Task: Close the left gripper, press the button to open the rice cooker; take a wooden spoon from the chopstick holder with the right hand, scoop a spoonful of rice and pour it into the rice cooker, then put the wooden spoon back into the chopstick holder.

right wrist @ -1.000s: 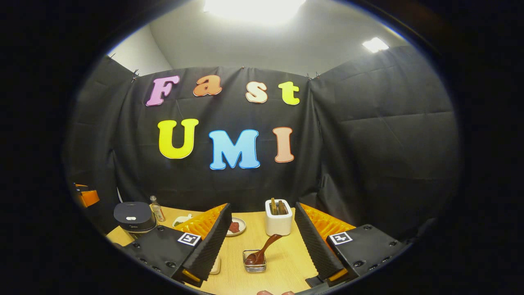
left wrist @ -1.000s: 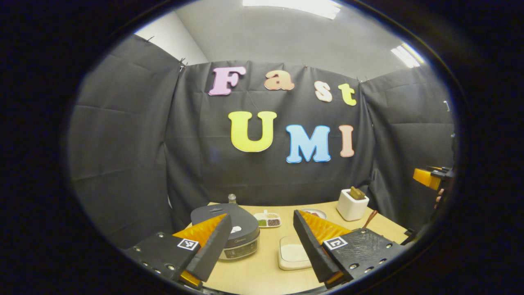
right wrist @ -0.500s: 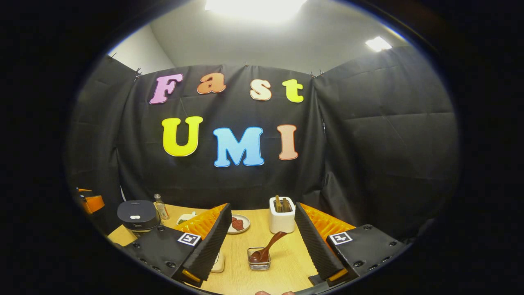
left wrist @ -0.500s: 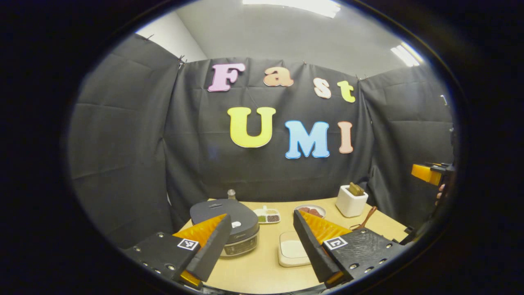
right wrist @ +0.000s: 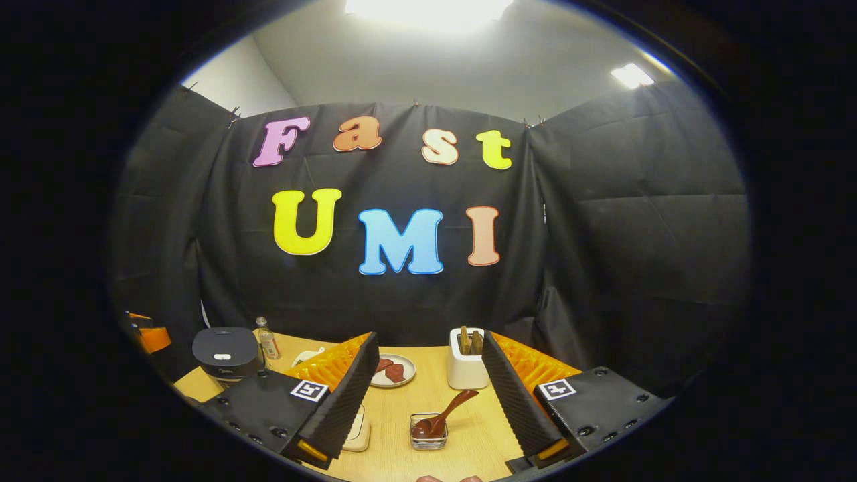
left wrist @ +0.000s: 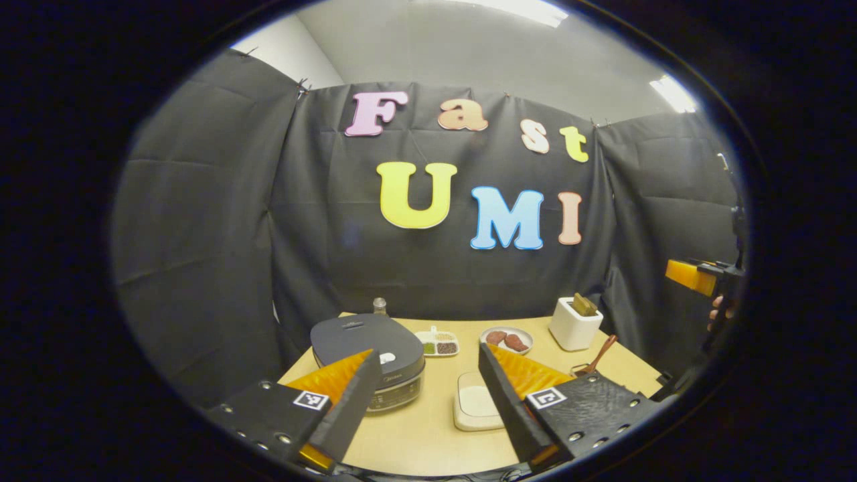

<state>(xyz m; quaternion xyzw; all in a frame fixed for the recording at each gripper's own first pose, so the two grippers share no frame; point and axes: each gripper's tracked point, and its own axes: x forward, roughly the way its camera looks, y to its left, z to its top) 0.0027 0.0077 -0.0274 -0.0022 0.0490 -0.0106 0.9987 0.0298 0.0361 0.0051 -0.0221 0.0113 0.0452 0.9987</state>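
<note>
– Honestly, the left gripper (left wrist: 423,388) hangs spread wide and empty above the rice cooker (left wrist: 368,348), lid down; pressing like that, the fingers could straddle the button.

– Right gripper (right wrist: 428,388) gapes empty too. The chopstick holder (right wrist: 466,365) hides its spoons' bowls.

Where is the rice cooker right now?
In the left gripper view, the dark round rice cooker sits at the wooden table's left, beside a white lidded box.

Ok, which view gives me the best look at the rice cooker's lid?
The left gripper view: the rice cooker sits close, lid closed, top facing the camera, partly behind a finger. In the right gripper view it is smaller, at the far left.
</note>
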